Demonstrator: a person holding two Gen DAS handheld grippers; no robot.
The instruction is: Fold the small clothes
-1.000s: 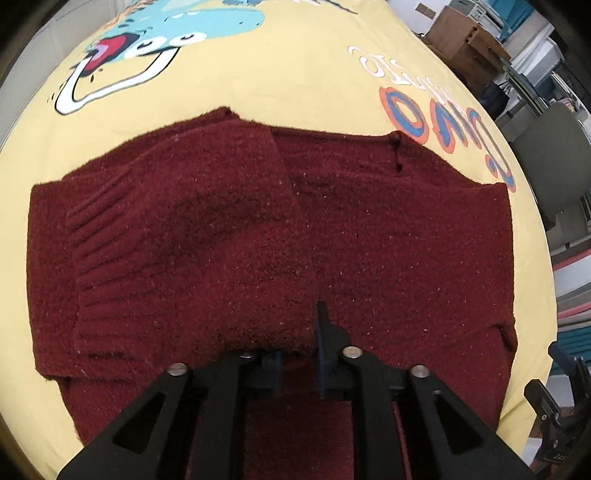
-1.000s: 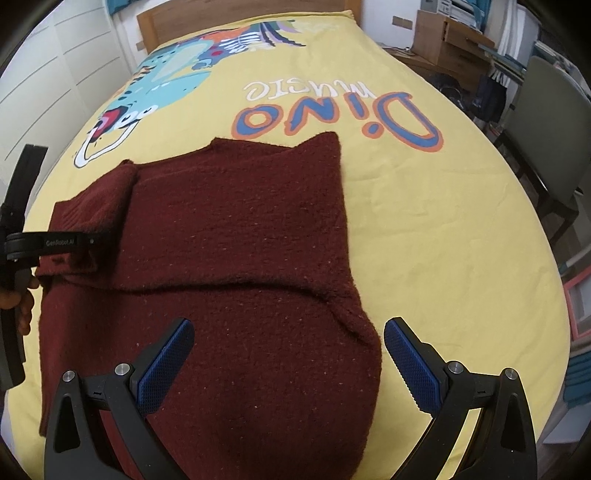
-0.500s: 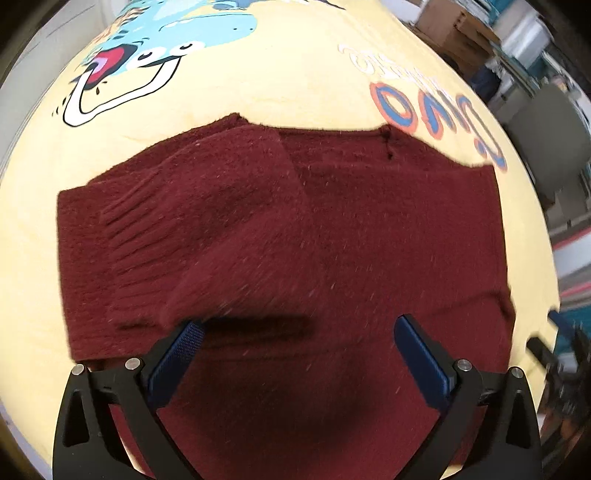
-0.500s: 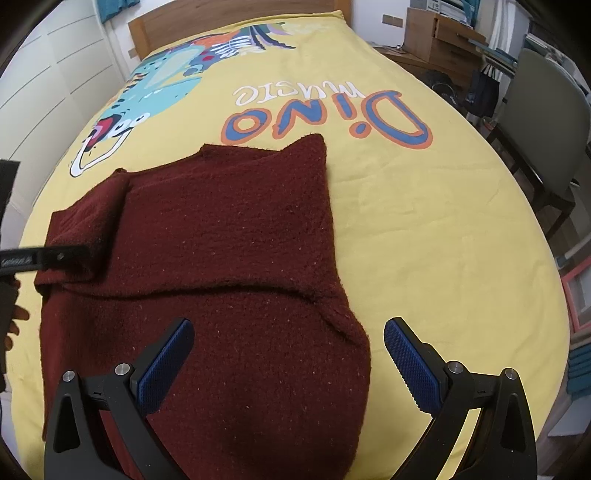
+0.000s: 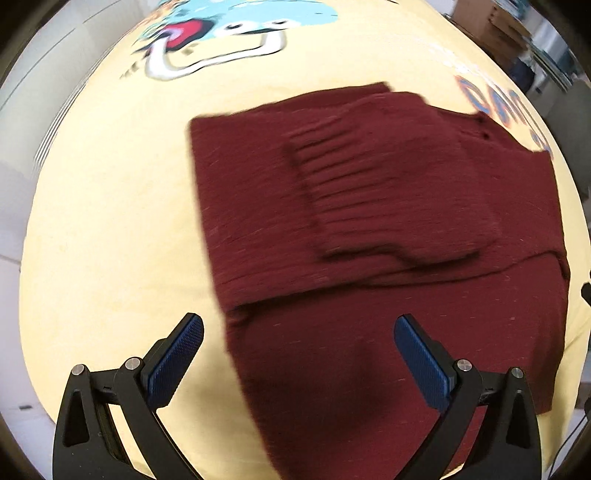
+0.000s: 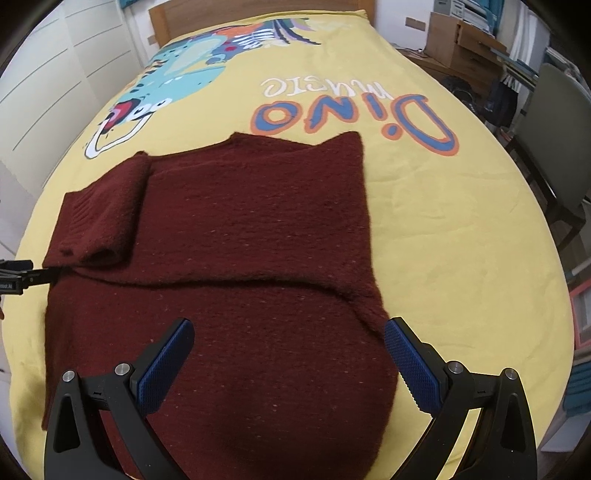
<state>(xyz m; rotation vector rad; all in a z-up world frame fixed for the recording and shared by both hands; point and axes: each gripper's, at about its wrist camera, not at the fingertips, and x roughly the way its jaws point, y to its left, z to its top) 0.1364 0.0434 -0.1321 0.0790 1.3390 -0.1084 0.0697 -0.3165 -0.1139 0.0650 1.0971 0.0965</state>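
A dark red knitted sweater [image 6: 255,236] lies flat on the yellow bedspread [image 6: 461,229]. Its left sleeve [image 6: 99,218] is folded in over the body, ribbed cuff up. In the left wrist view the sweater [image 5: 369,229] fills the middle and right, with the folded sleeve [image 5: 380,184] on top. My left gripper [image 5: 299,354] is open and empty, above the sweater's near left edge. My right gripper [image 6: 288,358] is open and empty, above the sweater's near right part. The left gripper's tip shows at the left edge of the right wrist view [image 6: 22,278].
The bedspread carries a dinosaur print [image 6: 173,81] and "Dino music" lettering [image 6: 354,107]. A wooden headboard [image 6: 258,11] is at the far end. A grey chair [image 6: 557,147] and wooden furniture [image 6: 461,40] stand to the right of the bed, white cupboards [image 6: 55,74] to the left.
My left gripper let go of the sleeve, opened, and drew back and left. The sleeve now lies folded on the body. My right gripper stayed open, nearly still.
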